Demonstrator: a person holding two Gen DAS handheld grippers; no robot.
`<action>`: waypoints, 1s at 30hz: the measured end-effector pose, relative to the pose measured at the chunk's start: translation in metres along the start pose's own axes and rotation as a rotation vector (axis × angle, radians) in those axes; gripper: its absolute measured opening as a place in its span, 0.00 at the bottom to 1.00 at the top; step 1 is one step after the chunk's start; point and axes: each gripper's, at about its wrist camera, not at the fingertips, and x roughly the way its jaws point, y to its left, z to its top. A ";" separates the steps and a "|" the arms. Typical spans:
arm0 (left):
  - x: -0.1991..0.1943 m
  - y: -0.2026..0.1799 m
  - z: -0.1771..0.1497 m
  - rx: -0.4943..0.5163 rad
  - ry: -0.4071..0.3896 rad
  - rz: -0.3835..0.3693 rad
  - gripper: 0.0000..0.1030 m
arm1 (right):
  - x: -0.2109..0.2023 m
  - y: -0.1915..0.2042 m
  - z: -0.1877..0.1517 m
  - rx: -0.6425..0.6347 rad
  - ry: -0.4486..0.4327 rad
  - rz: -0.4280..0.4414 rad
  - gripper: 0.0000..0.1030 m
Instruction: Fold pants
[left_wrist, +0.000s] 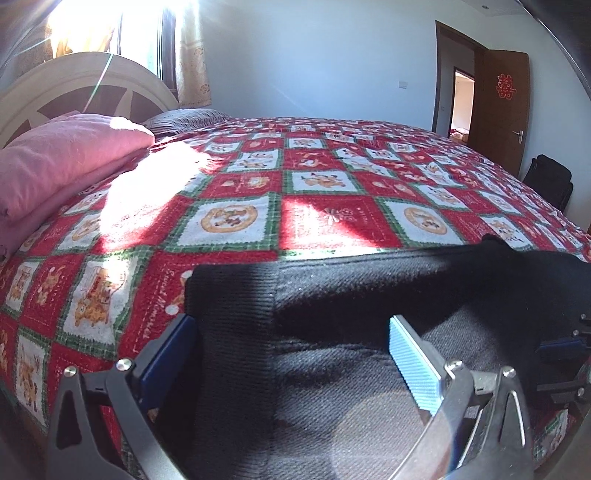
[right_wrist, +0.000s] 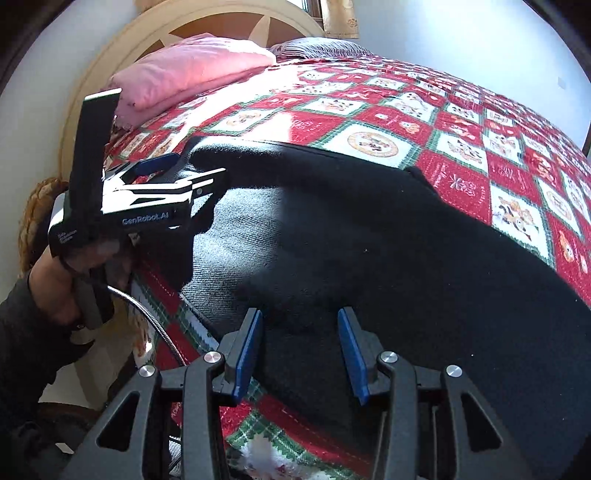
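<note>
— Two pillows sit up by your headboard (left_wrist: 74, 79): a pink pillow (left_wrist: 70, 155) lying on the quilt (left_wrist: 236, 221), and a dark striped pillow (left_wrist: 184, 118) behind it. What else is in the room?

— Your bed fills most of it, under that red, green and white patchwork quilt with a patch of sun across it. Beyond it you have a pale wall, a curtain (left_wrist: 192, 55) at a bright window, and an open brown door (left_wrist: 498, 107) with a red ornament. A black bag (left_wrist: 550, 181) stands near the door.

— Where are the pants?

— The black pants (right_wrist: 369, 229) lie spread along the near edge of the bed, in front of both your tools.

— And my grippers?

— Your left gripper (left_wrist: 291, 325) stands spread wide over one end of the pants, fingers not pressing the cloth. Your right gripper (right_wrist: 300, 321) is partly spread above the pants, with nothing pinched. In the right view, your left hand (right_wrist: 74, 273) and its gripper block the bed's corner.
</note>
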 end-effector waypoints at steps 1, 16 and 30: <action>0.000 0.001 0.003 -0.003 0.016 0.000 1.00 | -0.001 -0.002 0.000 0.010 -0.001 0.010 0.44; 0.027 0.028 0.024 -0.130 0.094 0.049 1.00 | -0.039 -0.058 -0.032 0.129 -0.045 -0.211 0.48; -0.015 0.007 0.028 -0.097 0.034 0.072 1.00 | -0.104 -0.130 -0.054 0.299 -0.126 -0.244 0.54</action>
